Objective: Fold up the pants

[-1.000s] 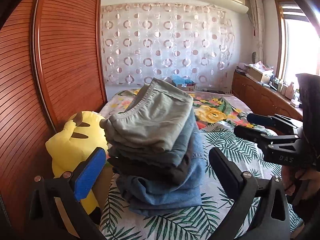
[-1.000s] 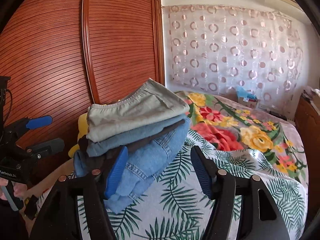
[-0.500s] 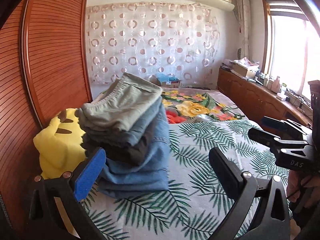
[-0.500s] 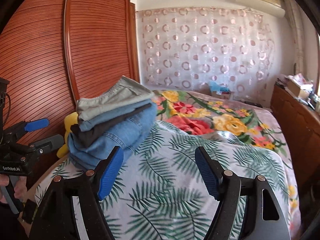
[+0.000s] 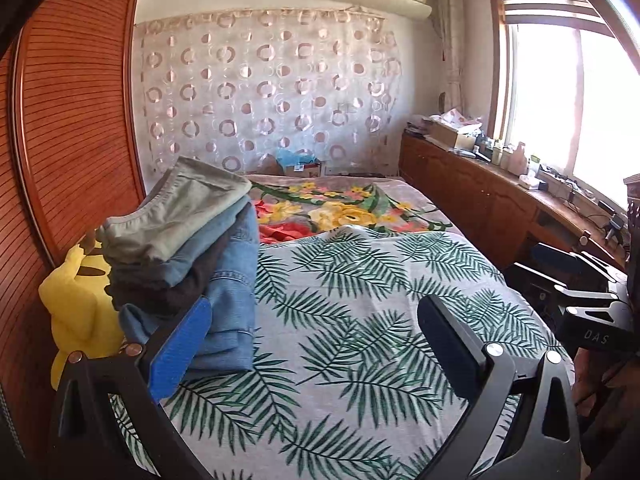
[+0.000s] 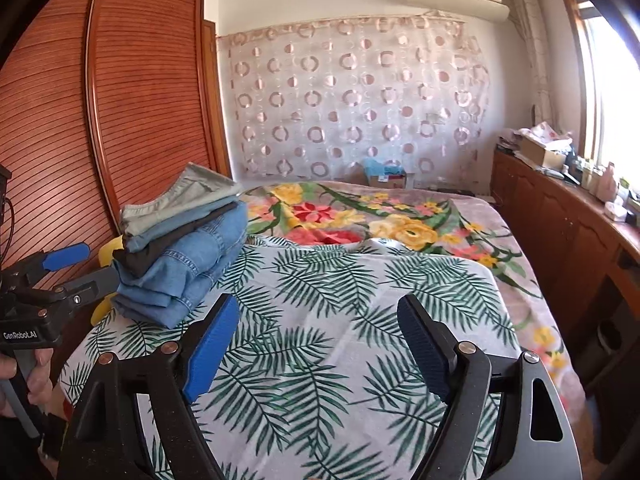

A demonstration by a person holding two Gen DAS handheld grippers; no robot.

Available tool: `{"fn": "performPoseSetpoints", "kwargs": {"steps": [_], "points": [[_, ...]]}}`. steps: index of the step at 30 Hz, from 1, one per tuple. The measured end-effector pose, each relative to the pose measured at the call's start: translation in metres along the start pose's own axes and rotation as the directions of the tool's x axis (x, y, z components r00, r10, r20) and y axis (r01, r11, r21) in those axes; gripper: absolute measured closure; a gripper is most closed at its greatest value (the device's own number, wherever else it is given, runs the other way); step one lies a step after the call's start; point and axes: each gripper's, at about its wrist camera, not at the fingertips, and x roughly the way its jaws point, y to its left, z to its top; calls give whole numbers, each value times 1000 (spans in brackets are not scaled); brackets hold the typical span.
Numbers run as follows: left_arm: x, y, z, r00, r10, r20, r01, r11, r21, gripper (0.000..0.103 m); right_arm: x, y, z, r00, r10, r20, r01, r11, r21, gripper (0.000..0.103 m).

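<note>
Pants sit folded in a stack beside the wardrobe, both the left gripper and right gripper spread wide and empty over the leaf-print sheet — looks like fetching another pair comes next.

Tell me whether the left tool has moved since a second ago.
Yes. The left tool has pulled back and right from the pants stack, which sits farther left against the wardrobe.
</note>
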Motion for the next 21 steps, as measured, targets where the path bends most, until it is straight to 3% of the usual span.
{"fn": "performPoseSetpoints", "kwargs": {"steps": [9, 21], "points": [[-21, -23, 8, 999, -25, 40, 24, 1000, 21, 0, -35, 15, -6, 995, -69, 69, 67, 998, 20, 20], [-51, -26, 8, 996, 14, 86, -16, 1000, 27, 0, -57, 24, -29, 988, -89, 127, 84, 996, 44, 20]]}}
